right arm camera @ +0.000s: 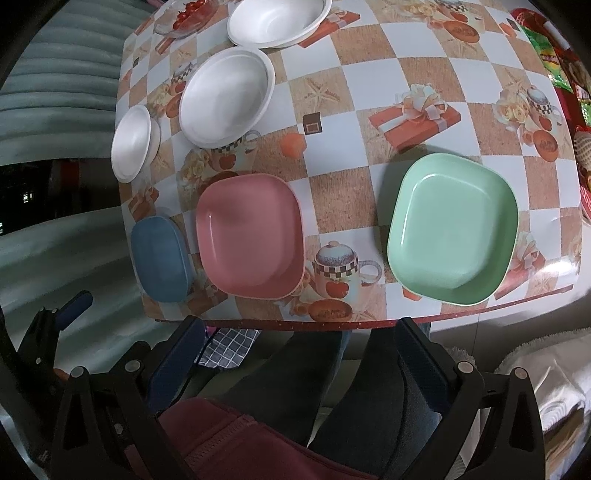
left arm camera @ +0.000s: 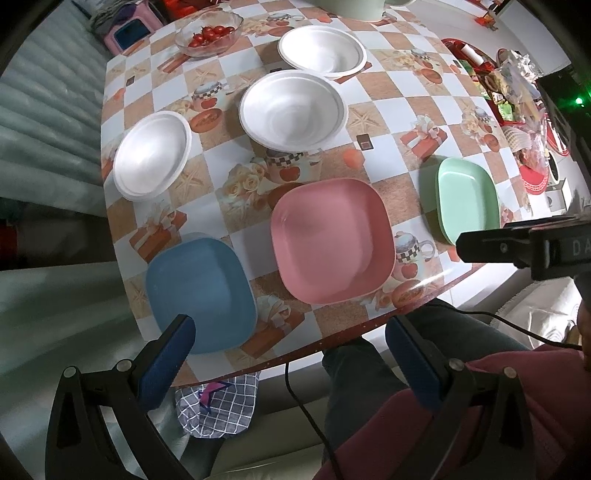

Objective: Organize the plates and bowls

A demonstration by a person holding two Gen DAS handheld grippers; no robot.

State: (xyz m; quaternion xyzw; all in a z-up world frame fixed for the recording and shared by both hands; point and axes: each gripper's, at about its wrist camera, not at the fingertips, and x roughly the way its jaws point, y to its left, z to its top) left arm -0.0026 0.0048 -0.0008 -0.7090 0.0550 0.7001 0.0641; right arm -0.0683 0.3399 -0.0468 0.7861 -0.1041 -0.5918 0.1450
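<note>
The pink square plate (left arm camera: 332, 240) lies near the front edge of the table (left arm camera: 399, 110), which wears a checkered oilcloth printed with teapots and gift boxes, and serves as the landmark here. To its left, also at the front edge, sits the blue square plate (left arm camera: 201, 293); to its right, well apart, the green square plate (right arm camera: 452, 229). Behind the pink plate stands a white foam bowl (left arm camera: 293, 110), with a second white bowl (left arm camera: 322, 51) farther back and a third (left arm camera: 152, 155) off to the back left. Beyond those, a glass bowl of cherry tomatoes (left arm camera: 209, 34) sits at the far left (its contents red and glossy).

The left gripper (left arm camera: 290, 334) hangs above the front edge, between the blue and pink plates, its jaws spread wide with nothing between them. The right gripper (right arm camera: 299, 332) hovers over the front edge between the pink and green plates, jaws equally wide and empty. A person's dark trousers (right arm camera: 295, 369) show below.
</note>
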